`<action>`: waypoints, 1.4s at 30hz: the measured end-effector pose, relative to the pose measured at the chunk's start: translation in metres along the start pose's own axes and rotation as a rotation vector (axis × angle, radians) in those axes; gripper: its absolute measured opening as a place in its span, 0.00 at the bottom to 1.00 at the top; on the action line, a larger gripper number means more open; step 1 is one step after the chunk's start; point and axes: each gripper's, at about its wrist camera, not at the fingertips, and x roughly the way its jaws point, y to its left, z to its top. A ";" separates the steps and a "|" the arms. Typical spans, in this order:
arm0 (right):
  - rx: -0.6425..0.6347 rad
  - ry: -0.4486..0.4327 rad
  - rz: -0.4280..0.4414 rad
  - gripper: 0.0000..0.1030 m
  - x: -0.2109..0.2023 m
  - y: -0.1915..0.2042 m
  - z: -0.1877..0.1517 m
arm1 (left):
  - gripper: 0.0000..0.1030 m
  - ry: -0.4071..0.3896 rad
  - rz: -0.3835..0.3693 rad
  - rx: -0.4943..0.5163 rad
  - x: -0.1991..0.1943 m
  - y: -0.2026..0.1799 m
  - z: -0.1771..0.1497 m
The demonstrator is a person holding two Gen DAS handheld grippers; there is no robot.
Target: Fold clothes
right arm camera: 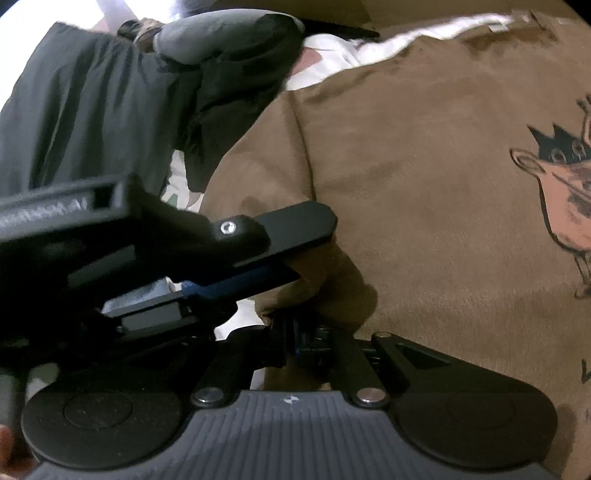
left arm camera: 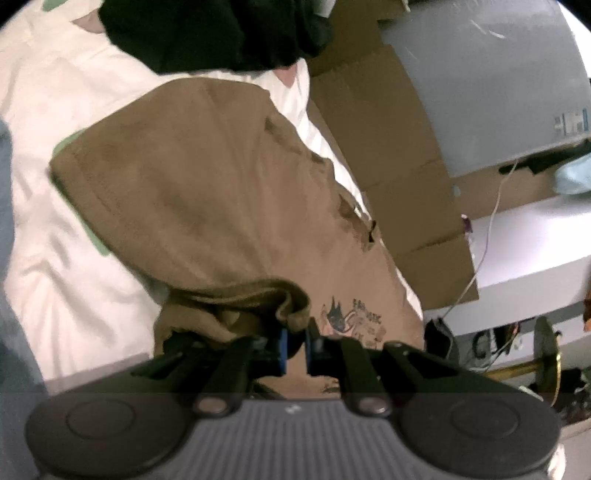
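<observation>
white bedding [left arm camera: 66, 92] carries a brown t-shirt [left arm camera: 192, 177], dark clothes [left arm camera: 207, 33] at its far end. left gripper [left arm camera: 295, 345] is clenched on a bunched fold of its near edge; right gripper [right arm camera: 295, 341] pinches the shirt's near-left edge.

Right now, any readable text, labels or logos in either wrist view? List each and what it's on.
Nothing reads cleanly.
Brown T-shirt, dark lettering beside its cartoon print: blurred, illegible.
Same shirt in the right wrist view, cartoon print with letter fragments at the frame edge: cut off, illegible.
Grey panel, white and blue sticker: too small to read.
Small white mark on the right gripper body: a symbol, not text.
</observation>
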 end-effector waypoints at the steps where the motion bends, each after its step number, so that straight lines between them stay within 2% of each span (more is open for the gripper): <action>1: 0.018 0.011 0.013 0.14 -0.004 -0.003 0.000 | 0.09 0.005 0.003 0.008 0.000 -0.001 0.001; 2: 0.032 0.016 0.026 0.17 -0.009 -0.005 0.000 | 0.09 0.009 0.008 0.017 0.000 -0.002 0.002; 4: 0.056 0.011 0.042 0.39 -0.023 -0.010 -0.003 | 0.10 0.015 0.017 0.035 -0.001 -0.004 0.003; 8: 0.086 -0.007 0.043 0.42 -0.051 -0.023 -0.007 | 0.10 0.025 0.058 0.092 -0.002 -0.013 0.001; 10: 0.096 -0.012 0.027 0.45 -0.063 -0.030 -0.009 | 0.14 0.033 0.085 0.127 -0.002 -0.018 -0.003; 11: 0.102 -0.018 0.021 0.45 -0.068 -0.034 -0.009 | 0.14 0.037 0.098 0.138 -0.002 -0.020 -0.007; 13: 0.113 -0.030 0.011 0.45 -0.079 -0.042 -0.009 | 0.24 0.051 0.127 0.151 -0.001 -0.022 -0.013; 16: 0.109 -0.040 0.006 0.45 -0.089 -0.049 -0.007 | 0.26 0.075 0.159 0.135 -0.003 -0.019 -0.024; 19: 0.087 -0.050 0.000 0.45 -0.098 -0.053 -0.006 | 0.28 0.062 0.172 0.114 -0.017 -0.017 -0.029; 22: 0.088 -0.055 -0.001 0.45 -0.105 -0.059 -0.007 | 0.31 0.011 0.177 0.100 -0.038 -0.017 -0.023; 25: 0.095 -0.053 -0.006 0.45 -0.110 -0.064 -0.010 | 0.39 -0.068 0.144 0.088 -0.062 -0.017 -0.009; 27: 0.090 -0.052 -0.010 0.45 -0.114 -0.064 -0.011 | 0.39 -0.109 0.166 0.095 -0.073 -0.017 0.000; 30: 0.077 -0.058 -0.012 0.45 -0.120 -0.063 -0.011 | 0.39 -0.160 0.229 0.079 -0.083 -0.014 0.016; 33: 0.069 -0.067 -0.007 0.45 -0.126 -0.064 -0.010 | 0.40 -0.195 0.322 0.051 -0.083 -0.008 0.034; 38: 0.090 -0.074 -0.004 0.45 -0.130 -0.067 -0.007 | 0.42 -0.231 0.401 0.049 -0.079 -0.001 0.055; 41: 0.098 -0.082 -0.002 0.45 -0.132 -0.068 -0.006 | 0.40 -0.240 0.442 0.054 -0.074 0.003 0.062; 42: 0.097 -0.082 -0.001 0.45 -0.132 -0.068 -0.006 | 0.35 -0.238 0.463 0.059 -0.071 0.004 0.064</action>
